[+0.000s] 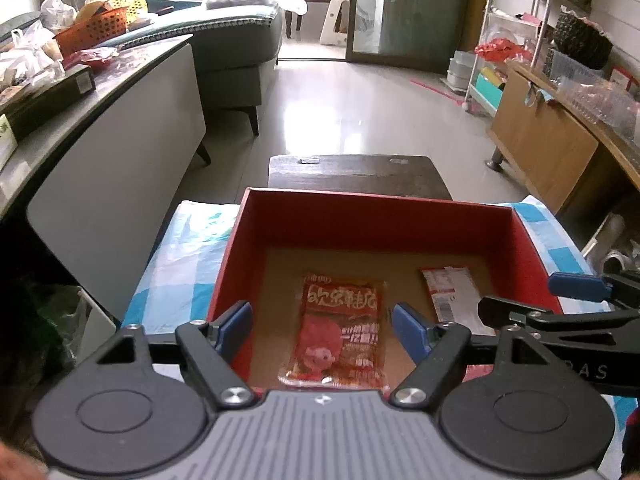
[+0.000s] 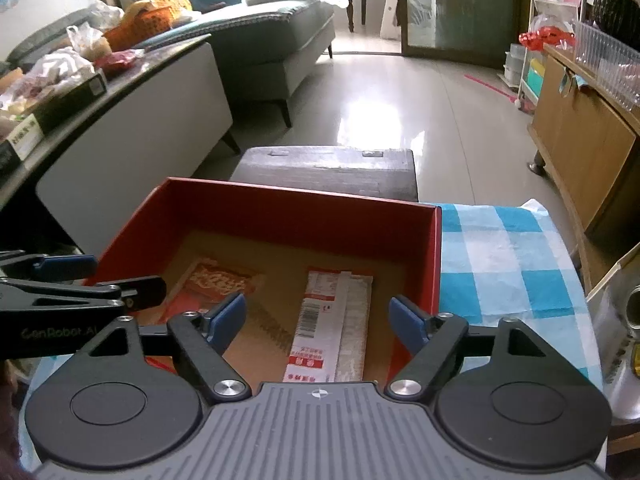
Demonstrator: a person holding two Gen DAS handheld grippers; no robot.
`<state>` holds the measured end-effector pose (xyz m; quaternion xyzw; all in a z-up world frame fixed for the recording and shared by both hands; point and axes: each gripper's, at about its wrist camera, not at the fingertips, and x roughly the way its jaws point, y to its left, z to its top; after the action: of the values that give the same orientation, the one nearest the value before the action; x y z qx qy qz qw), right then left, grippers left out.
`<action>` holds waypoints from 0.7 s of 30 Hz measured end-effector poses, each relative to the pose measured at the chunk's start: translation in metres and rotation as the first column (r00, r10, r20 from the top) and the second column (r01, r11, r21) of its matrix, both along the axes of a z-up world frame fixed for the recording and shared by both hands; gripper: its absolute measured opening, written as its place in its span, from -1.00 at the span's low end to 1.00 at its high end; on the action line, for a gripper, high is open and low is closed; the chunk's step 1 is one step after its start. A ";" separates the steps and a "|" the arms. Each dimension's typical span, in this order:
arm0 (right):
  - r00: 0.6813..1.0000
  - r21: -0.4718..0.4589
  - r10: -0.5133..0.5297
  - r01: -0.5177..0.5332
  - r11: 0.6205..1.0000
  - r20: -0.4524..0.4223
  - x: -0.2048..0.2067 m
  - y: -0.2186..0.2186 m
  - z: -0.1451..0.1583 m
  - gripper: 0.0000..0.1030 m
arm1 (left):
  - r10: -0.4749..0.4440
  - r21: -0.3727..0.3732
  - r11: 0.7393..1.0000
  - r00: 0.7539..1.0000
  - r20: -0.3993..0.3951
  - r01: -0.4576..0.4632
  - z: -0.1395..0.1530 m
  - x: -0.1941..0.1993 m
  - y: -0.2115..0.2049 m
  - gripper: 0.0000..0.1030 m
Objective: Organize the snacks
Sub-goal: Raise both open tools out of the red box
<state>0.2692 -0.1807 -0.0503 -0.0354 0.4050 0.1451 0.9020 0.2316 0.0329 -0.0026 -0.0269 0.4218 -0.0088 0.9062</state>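
Observation:
A red box point(image 1: 376, 220) with a cardboard floor stands on a blue-checked cloth point(image 1: 180, 264). Two snack packets lie flat in it: a red packet with a cartoon face point(image 1: 340, 336) and a red-and-white packet, back side up point(image 1: 450, 290). My left gripper point(image 1: 322, 326) is open and empty, hovering over the red packet. In the right wrist view the box point(image 2: 304, 208) holds the red packet point(image 2: 218, 282) and the white packet point(image 2: 334, 320). My right gripper point(image 2: 318, 320) is open and empty above the white packet. Each gripper shows at the edge of the other's view.
A dark wooden bench point(image 1: 356, 174) stands just beyond the box. A grey counter point(image 1: 100, 92) with bags and baskets runs along the left, a sofa point(image 1: 236, 48) behind it. A wooden cabinet point(image 1: 560, 136) and a shelf rack point(image 1: 516, 32) line the right.

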 end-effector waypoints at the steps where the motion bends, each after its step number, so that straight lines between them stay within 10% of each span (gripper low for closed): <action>1: 1.000 0.000 0.005 -0.005 1.000 0.006 -0.004 0.000 0.002 0.68 | 0.000 0.003 1.000 1.000 0.002 0.000 0.001 -0.005 0.001 0.43; 21: 0.998 0.047 0.062 -0.062 0.997 0.001 -0.075 0.007 0.011 0.73 | -0.004 -0.012 1.000 1.000 -0.005 0.004 0.005 -0.079 0.021 0.50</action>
<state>0.1943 -0.1738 -0.0394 -0.0267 0.4002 0.1824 0.8977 0.1525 0.0534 0.0022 -0.0315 0.4242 -0.0128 0.9049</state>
